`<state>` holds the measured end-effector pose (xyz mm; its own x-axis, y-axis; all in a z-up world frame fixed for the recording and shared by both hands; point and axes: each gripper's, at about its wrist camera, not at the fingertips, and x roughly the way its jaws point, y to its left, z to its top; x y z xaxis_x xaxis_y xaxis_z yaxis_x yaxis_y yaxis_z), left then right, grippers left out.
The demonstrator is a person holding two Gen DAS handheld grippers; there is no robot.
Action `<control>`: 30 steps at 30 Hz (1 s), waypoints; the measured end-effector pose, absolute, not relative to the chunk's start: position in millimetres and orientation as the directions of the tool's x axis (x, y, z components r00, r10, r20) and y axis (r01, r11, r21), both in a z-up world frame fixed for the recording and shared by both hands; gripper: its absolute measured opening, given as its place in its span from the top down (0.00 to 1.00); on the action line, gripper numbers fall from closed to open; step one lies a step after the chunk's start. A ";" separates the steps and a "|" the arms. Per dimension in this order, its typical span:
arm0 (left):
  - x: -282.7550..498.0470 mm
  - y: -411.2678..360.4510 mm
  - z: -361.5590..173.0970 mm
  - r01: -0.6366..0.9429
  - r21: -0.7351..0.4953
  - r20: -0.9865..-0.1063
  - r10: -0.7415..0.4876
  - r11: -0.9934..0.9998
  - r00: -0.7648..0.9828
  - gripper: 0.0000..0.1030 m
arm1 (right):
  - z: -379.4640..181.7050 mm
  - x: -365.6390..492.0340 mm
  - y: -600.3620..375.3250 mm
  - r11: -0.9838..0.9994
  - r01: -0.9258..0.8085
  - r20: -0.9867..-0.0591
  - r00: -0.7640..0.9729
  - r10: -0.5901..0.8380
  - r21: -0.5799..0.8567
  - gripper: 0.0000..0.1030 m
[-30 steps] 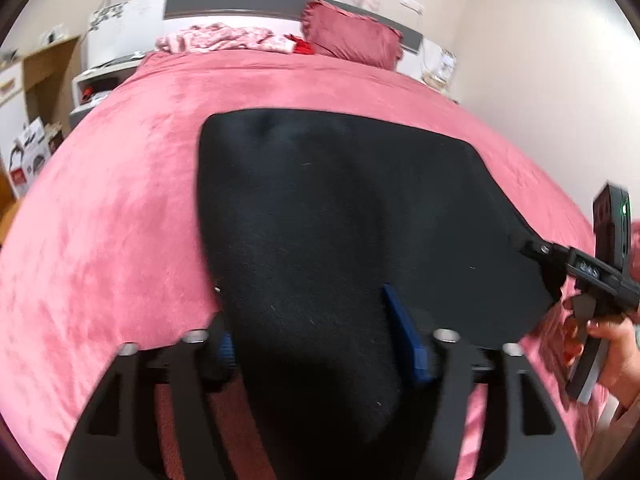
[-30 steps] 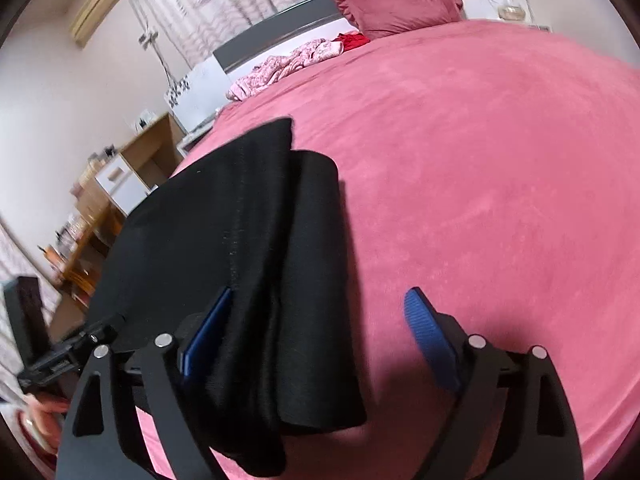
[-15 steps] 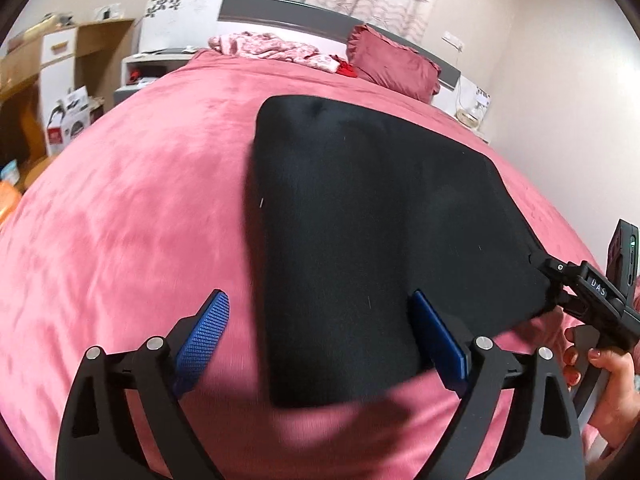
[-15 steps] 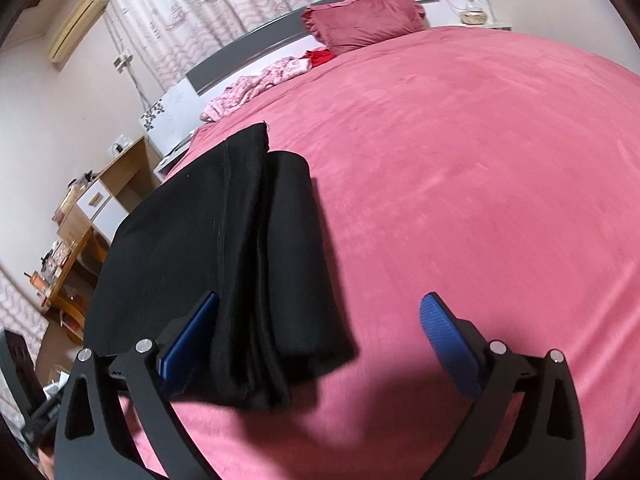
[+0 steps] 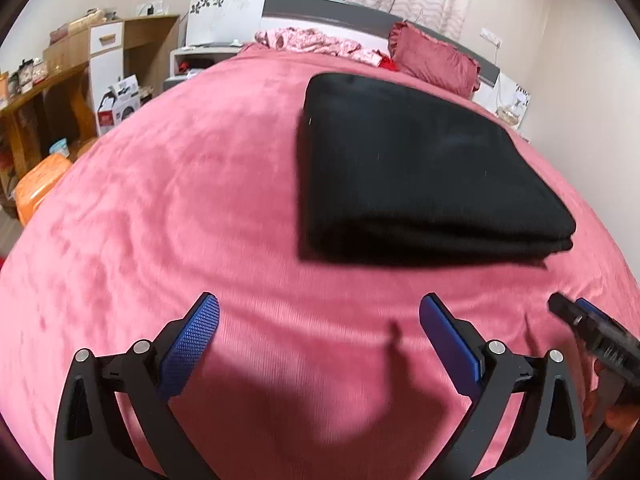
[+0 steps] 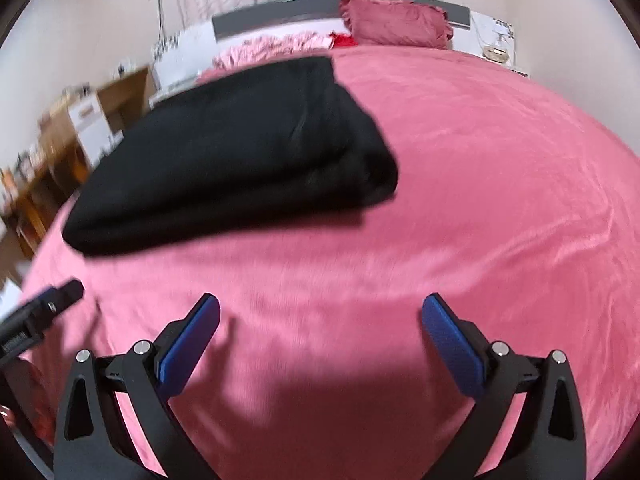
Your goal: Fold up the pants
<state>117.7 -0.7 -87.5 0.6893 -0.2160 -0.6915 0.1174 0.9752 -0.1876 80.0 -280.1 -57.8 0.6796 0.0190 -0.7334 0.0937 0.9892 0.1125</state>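
The black pants (image 5: 420,168) lie folded into a thick rectangle on the pink bed cover (image 5: 180,200). My left gripper (image 5: 319,304) hovers over bare cover, short of the pants' near edge; its jaws are opening with nothing between them. In the right wrist view the folded pants (image 6: 240,152) sit ahead and to the left. My right gripper (image 6: 320,302) stands open over bare bed cover (image 6: 500,200), apart from the pants and holding nothing. Each gripper's tip shows at the edge of the other's view: the right one (image 5: 580,324) and the left one (image 6: 44,312).
A dark pink pillow (image 5: 436,62) and a heap of pink clothes (image 5: 316,42) lie at the headboard. A wooden desk with clutter (image 5: 60,80) and an orange object (image 5: 36,188) stand left of the bed. A nightstand with a glass item (image 5: 510,112) is at the far right.
Both grippers let go of the pants, opened wide and drew back towards the bed's near side. The pants now lie folded and free ahead of them.
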 end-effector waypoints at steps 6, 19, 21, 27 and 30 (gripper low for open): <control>109.1 -7.3 -97.1 0.111 -0.128 -0.749 -0.169 0.986 0.641 0.04 | -69.2 86.6 -284.6 0.987 0.129 -0.779 0.627 -0.006 0.096 0.02; 65.6 -33.6 -95.8 0.124 0.153 -0.745 0.032 0.980 0.666 0.03 | -69.5 53.5 -264.9 0.997 0.078 -0.789 0.613 -0.046 0.002 0.02; 57.0 -33.5 -92.3 0.120 0.152 -0.736 0.031 0.981 0.676 0.03 | -66.4 49.3 -264.2 0.997 0.076 -0.787 0.615 -0.043 0.006 0.02; 35.5 -36.3 -66.4 0.130 0.132 -0.661 -0.010 0.983 0.750 0.03 | -47.7 37.1 -258.6 0.998 0.058 -0.744 0.667 -0.037 0.002 0.02; 30.8 -36.1 -55.7 0.126 0.106 -0.648 -0.028 0.986 0.761 0.03 | -38.4 30.3 -256.1 0.999 0.050 -0.716 0.697 -0.043 -0.011 0.02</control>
<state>30.8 -36.1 -55.7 0.7609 -0.0279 -0.6483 0.1263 0.9863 0.1058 30.3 -256.1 -38.4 0.6966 -0.0431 -0.7162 0.0500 0.9987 -0.0114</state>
